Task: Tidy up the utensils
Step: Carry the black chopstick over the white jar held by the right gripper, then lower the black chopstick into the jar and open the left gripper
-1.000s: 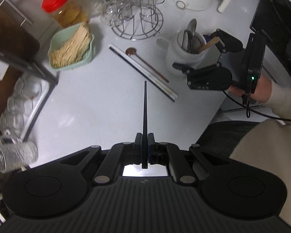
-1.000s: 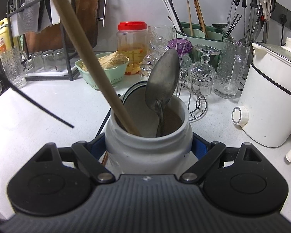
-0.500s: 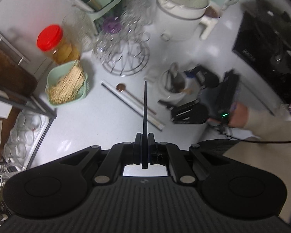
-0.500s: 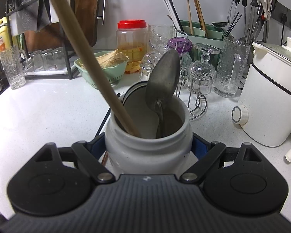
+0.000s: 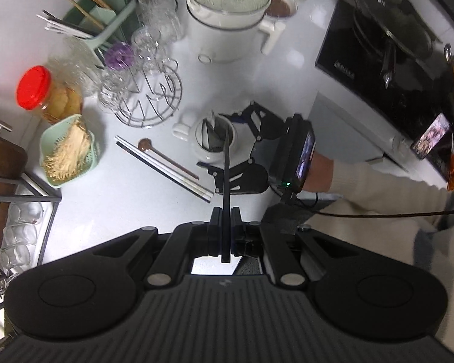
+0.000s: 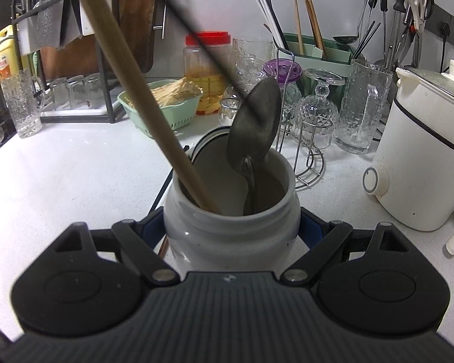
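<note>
The jaws of the left gripper [image 5: 226,236] are pressed together on a thin black chopstick [image 5: 226,181], which runs straight out from between the fingers and ends over the mouth of the white ceramic jar [image 5: 210,148] far below. Whether the tip has entered the jar cannot be told from above. The right gripper [image 6: 231,233] has its jaws set around the jar's belly, one pad on each side, holding it where it stands on the white counter [image 6: 75,169]; a person's hand [image 5: 319,172] in a cream sleeve carries that gripper from the right.

Inside the jar stand a metal spoon [image 6: 254,127], bowl upward, and a thick wooden handle [image 6: 142,96] leaning up to the left. In the right wrist view a dark blurred line (the chopstick, seen from below) slants down across the red-lidded jar [image 6: 207,69] toward the spoon's bowl.

On the counter just left of the white jar lie a pair of black and white chopsticks [image 5: 163,169] and, beside them, a small wooden spoon [image 5: 166,158]. Farther left sits a green basket [image 5: 68,151] of pale sticks. Behind are a wire glass rack [image 5: 149,96], a green utensil holder [image 6: 314,51] and a white electric pot [image 5: 227,18].
</note>
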The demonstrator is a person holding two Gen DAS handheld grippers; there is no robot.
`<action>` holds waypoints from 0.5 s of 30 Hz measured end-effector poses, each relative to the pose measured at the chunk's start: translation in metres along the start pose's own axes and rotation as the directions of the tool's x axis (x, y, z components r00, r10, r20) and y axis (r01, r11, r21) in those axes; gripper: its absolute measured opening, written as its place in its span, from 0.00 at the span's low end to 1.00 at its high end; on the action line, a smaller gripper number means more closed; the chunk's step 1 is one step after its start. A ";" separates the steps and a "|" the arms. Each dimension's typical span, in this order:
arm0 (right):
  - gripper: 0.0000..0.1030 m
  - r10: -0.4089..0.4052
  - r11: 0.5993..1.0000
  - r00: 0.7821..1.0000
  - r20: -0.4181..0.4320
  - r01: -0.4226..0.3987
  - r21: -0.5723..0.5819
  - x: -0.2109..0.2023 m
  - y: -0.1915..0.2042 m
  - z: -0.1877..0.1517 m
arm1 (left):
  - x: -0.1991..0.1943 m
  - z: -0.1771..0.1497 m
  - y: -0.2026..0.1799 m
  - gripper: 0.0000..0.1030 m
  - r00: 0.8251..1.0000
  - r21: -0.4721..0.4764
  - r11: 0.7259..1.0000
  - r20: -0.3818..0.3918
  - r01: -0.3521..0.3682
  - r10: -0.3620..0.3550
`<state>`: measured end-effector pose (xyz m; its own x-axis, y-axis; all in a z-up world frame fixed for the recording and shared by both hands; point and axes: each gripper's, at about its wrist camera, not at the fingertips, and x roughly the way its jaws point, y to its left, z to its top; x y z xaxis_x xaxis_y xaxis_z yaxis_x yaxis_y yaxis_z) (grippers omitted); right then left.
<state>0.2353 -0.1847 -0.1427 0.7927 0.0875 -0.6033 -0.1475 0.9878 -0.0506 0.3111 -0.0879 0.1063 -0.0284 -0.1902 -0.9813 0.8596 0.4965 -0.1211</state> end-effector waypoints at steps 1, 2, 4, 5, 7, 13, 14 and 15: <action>0.88 0.000 1.000 1.000 0.000 0.000 -0.001 0.000 0.000 0.000 | 0.007 0.001 0.001 0.05 1.000 0.009 1.000 -0.013 0.002 -0.002; 0.88 0.000 1.000 1.000 0.002 0.000 0.000 0.000 0.000 0.000 | 0.014 0.003 0.002 0.05 1.000 0.011 1.000 -0.025 0.008 -0.008; 0.88 -0.001 1.000 1.000 0.004 0.001 0.004 -0.001 0.000 -0.001 | 0.025 0.007 0.002 0.05 0.999 0.029 1.000 -0.042 0.010 -0.008; 0.88 -0.001 1.000 1.000 0.003 0.001 0.004 -0.001 0.000 -0.001 | 0.030 0.009 0.001 0.05 0.999 0.043 0.999 -0.046 0.003 -0.001; 0.88 -0.001 1.000 1.000 -0.001 0.001 0.002 -0.001 0.000 0.000 | 0.036 0.015 0.001 0.05 0.999 0.050 0.999 -0.054 0.000 0.003; 0.88 -0.001 1.000 1.000 -0.004 0.001 0.002 0.000 0.000 0.001 | 0.044 0.026 0.001 0.05 0.998 0.070 0.997 -0.056 -0.013 0.017; 0.88 0.000 1.000 1.000 -0.003 0.000 0.003 0.001 0.000 0.001 | 0.044 0.027 0.002 0.05 0.998 0.070 0.997 -0.056 -0.015 0.019; 0.88 0.000 1.000 1.000 -0.003 0.000 0.003 0.001 0.000 0.001 | 0.045 0.028 0.002 0.05 0.998 0.067 0.998 -0.057 -0.014 0.017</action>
<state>0.2363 -0.1844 -0.1423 0.7910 0.0874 -0.6055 -0.1458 0.9881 -0.0479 0.3255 -0.1189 0.0661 -0.0425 -0.1328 -0.9902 0.8921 0.4413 -0.0975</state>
